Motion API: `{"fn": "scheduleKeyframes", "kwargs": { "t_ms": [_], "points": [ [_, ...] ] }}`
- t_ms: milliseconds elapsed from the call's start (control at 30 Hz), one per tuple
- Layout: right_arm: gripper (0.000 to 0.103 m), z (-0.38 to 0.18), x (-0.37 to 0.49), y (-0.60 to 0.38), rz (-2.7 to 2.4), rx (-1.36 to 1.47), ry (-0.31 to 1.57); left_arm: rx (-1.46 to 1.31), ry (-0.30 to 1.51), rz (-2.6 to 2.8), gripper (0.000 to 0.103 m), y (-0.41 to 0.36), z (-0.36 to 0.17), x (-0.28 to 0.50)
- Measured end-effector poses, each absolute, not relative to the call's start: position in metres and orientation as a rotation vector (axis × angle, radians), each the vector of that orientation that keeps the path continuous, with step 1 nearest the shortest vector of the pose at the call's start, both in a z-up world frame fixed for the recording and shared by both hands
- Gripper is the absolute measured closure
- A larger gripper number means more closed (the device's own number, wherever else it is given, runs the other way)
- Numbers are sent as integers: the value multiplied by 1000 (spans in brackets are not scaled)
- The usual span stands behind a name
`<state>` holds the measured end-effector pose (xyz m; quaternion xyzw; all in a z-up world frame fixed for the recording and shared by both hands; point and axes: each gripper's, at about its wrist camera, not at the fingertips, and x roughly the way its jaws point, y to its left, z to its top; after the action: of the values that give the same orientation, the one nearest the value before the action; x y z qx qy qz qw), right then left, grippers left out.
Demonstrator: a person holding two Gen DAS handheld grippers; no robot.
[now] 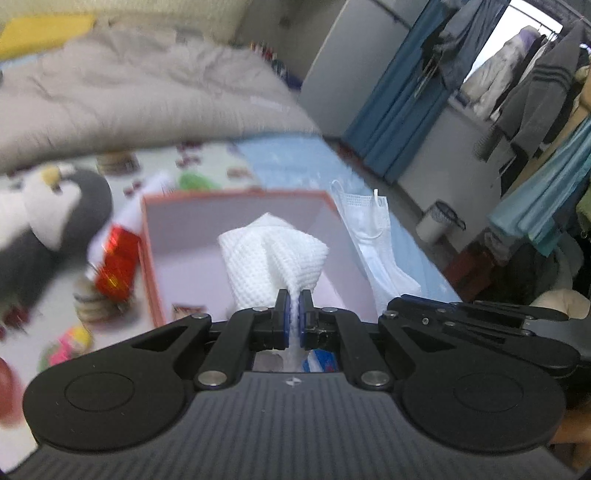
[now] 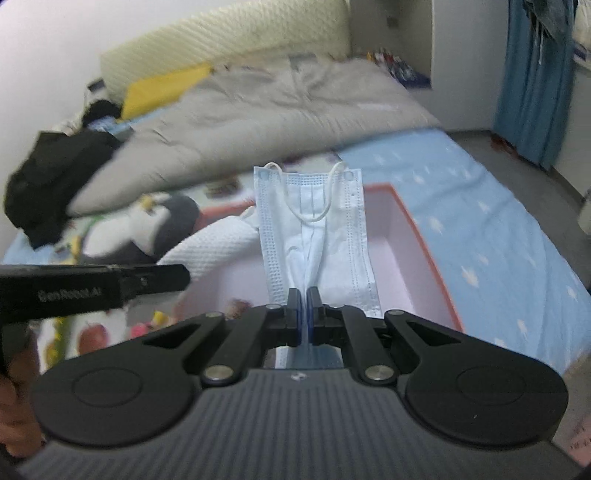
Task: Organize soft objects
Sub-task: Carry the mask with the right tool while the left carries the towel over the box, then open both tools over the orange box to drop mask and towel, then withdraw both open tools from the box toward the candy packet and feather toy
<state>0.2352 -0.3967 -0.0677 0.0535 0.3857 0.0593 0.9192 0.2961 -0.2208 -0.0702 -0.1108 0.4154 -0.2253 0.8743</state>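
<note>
Carry step | left gripper (image 1: 294, 300) clenches cloth (image 1: 275, 251), right gripper (image 2: 304, 297) clenches mask (image 2: 314, 225) | over box (image 1: 236, 206) | next: lower, release inside

This was a lived-in bedroom in a home, with a bed (image 2: 461, 221) covered in a light blue patterned sheet and a rumpled grey duvet (image 2: 266, 110) lying across it beneath a cream padded headboard (image 2: 229, 33). A plush penguin (image 1: 48, 221) lay on the bed, blue curtains (image 1: 402, 110) hung at a bright opening, and jackets and other clothes (image 1: 532, 85) hung crowded beside them (a small white bin (image 1: 436, 221) stood on the grey floor near the curtains).
</note>
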Motion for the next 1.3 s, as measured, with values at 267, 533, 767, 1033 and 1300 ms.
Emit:
{"fn": "scheduleKeyframes", "kwargs": {
  "t_ms": [267, 533, 767, 1033, 1300],
  "points": [
    [95, -124, 242, -426, 88, 186, 917, -188, 1017, -454, 97, -250, -128, 310],
    [73, -142, 242, -434, 67, 208, 949, -150, 1051, -453, 85, -256, -145, 312],
    [51, -128, 236, -441, 78, 243, 881, -125, 966, -444, 54, -246, -125, 300],
    [51, -94, 207, -423, 99, 193, 728, -68, 807, -423, 54, -218, -82, 264],
    [51, -63, 165, -389, 160, 151, 581, -40, 655, -398, 54, -177, -47, 215]
  ]
}}
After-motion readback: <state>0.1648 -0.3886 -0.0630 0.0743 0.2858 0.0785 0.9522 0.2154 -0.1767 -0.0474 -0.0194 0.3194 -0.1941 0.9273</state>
